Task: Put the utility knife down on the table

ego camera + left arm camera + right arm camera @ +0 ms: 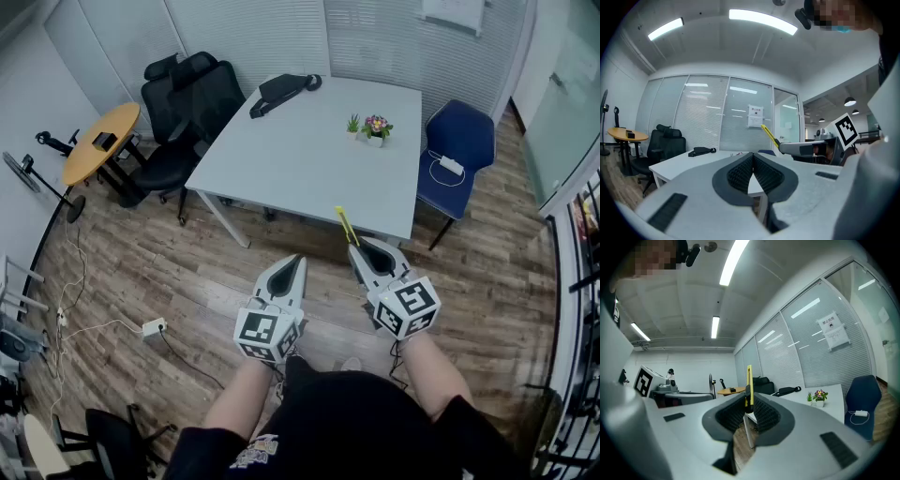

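Observation:
A yellow utility knife (346, 226) sticks up from my right gripper (356, 246), whose jaws are shut on its lower end. In the right gripper view the knife (749, 385) stands upright between the ribbed pads, and in the left gripper view the knife (769, 134) pokes up from the right gripper (780, 147). My left gripper (298, 260) is shut with nothing between its pads, lower and to the left over the wooden floor. The white table (281, 159) lies just beyond both grippers; the knife hovers near its front edge.
On the table sit a black bag (281, 90) at the back and two small potted plants (370, 127). Black office chairs (187, 103) stand at its left, a blue chair (459, 141) with a white charger at its right. A round wooden side table (98, 141) and floor cables are at left.

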The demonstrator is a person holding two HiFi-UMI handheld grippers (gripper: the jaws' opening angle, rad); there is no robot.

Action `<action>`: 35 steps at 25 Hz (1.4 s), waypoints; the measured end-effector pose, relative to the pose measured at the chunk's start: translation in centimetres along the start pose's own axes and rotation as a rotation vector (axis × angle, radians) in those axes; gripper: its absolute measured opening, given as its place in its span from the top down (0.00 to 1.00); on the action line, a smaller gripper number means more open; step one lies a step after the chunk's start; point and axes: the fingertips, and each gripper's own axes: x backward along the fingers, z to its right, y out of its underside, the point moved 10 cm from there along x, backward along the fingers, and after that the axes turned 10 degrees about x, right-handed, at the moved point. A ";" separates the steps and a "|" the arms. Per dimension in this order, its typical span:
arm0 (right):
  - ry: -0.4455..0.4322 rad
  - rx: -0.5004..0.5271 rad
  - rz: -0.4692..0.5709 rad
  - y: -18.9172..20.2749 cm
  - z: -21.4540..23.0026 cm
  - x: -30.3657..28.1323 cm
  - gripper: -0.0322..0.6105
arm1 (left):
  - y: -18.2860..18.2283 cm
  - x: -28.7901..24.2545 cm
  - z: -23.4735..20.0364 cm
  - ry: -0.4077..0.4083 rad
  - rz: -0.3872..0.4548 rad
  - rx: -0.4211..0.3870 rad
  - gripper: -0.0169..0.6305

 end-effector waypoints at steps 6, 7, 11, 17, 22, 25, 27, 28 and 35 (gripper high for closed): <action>0.004 -0.003 -0.006 0.3 0.0 -0.3 0.86 | 0.1 -0.1 -0.4 0.002 -0.002 0.005 0.97; 0.005 -0.003 -0.007 0.3 0.0 -0.3 0.86 | 0.1 -0.2 -0.4 0.003 -0.001 0.005 0.97; 0.006 -0.013 0.000 0.4 0.1 -0.4 0.86 | 0.2 -0.3 -0.5 0.006 0.001 0.006 0.97; 0.015 -0.009 -0.010 0.6 0.2 -1.5 0.86 | 0.2 -1.0 -1.9 0.002 -0.006 0.016 0.97; 0.026 -0.020 -0.026 0.8 0.1 -3.7 0.86 | -0.4 -1.4 -4.2 0.011 -0.014 0.022 0.97; 0.035 -0.024 -0.032 0.8 0.2 -5.1 0.86 | -0.7 -1.9 -5.7 0.017 -0.018 0.029 0.97; 0.043 -0.026 -0.039 1.0 0.2 -6.1 0.86 | -0.8 -2.3 -6.8 0.023 -0.021 0.033 0.97; 0.047 -0.027 -0.043 1.0 0.2 -6.7 0.86 | -0.9 -2.5 -7.4 0.026 -0.024 0.035 0.97; 0.086 -0.035 -0.064 1.0 -0.1 -10.9 0.86 | -1.8 -3.7 -12.0 0.056 -0.044 0.055 0.97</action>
